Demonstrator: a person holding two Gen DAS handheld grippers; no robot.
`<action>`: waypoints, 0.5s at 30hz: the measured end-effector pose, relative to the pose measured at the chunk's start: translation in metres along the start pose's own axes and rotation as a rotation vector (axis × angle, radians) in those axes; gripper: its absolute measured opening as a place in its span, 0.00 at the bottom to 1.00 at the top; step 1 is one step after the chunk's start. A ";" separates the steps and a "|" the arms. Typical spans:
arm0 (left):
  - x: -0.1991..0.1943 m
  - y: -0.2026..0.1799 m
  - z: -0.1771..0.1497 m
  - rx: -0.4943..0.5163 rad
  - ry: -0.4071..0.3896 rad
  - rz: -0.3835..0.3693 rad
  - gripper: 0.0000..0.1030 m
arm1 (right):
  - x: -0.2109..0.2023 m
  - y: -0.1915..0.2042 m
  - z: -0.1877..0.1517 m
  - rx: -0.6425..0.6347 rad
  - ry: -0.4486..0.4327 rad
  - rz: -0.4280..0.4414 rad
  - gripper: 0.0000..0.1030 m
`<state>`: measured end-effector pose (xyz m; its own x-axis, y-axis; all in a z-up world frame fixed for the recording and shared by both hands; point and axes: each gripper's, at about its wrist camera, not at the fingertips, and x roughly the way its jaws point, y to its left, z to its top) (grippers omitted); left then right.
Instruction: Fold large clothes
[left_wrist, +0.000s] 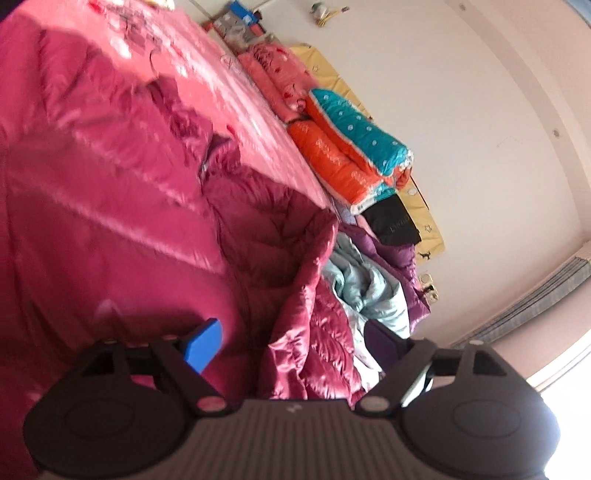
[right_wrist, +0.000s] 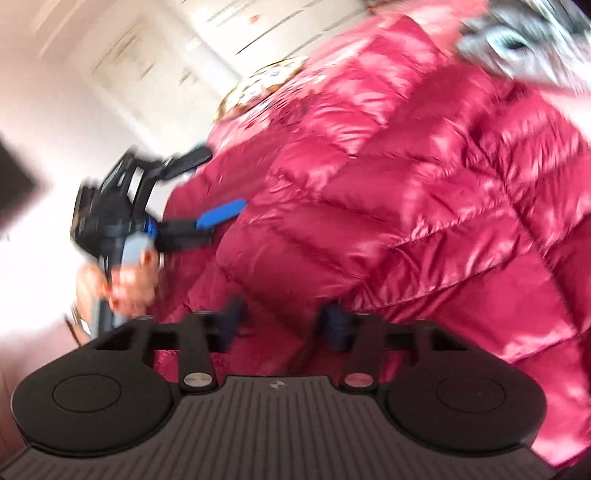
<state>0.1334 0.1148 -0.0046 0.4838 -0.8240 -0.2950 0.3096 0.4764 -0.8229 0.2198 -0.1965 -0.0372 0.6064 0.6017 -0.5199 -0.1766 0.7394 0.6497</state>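
The left tool (left_wrist: 295, 343) has its two fingers spread wide apart. Its blue-padded finger (left_wrist: 204, 345) rests against the shiny crimson down jacket (left_wrist: 110, 206), while the other finger sits over by the pile of purple and pale blue clothes (left_wrist: 369, 280); jacket fabric bulges up between the two. Seen from the right wrist, the left tool (right_wrist: 212, 188) reaches into the jacket's edge with both fingers parted, the person's hand (right_wrist: 129, 280) gripping its handle.

The right tool (right_wrist: 284, 325) also stands apart, its dark pads (right_wrist: 336, 328) pressed into folds of the down jacket (right_wrist: 406, 184); motion blur hides whether any fabric is actually pinched.

The jacket lies spread across the pink bed (left_wrist: 236, 99), one quilted flap standing up near the bed's edge. Folded orange-and-teal quilts (left_wrist: 354, 151) are stacked beside a yellow mat (left_wrist: 424, 206) against the wall.
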 end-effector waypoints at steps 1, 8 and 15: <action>-0.003 -0.001 0.003 0.012 -0.012 0.000 0.82 | 0.002 -0.001 0.001 0.040 -0.010 0.007 0.45; -0.028 0.009 0.022 -0.018 -0.135 -0.007 0.83 | 0.033 -0.005 0.008 0.212 0.031 0.002 0.47; -0.038 0.023 0.034 -0.098 -0.207 -0.001 0.84 | 0.049 -0.007 0.015 0.301 -0.039 -0.010 0.38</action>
<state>0.1503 0.1680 0.0043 0.6440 -0.7393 -0.1965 0.2343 0.4352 -0.8693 0.2628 -0.1766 -0.0590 0.6373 0.5783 -0.5093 0.0637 0.6191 0.7827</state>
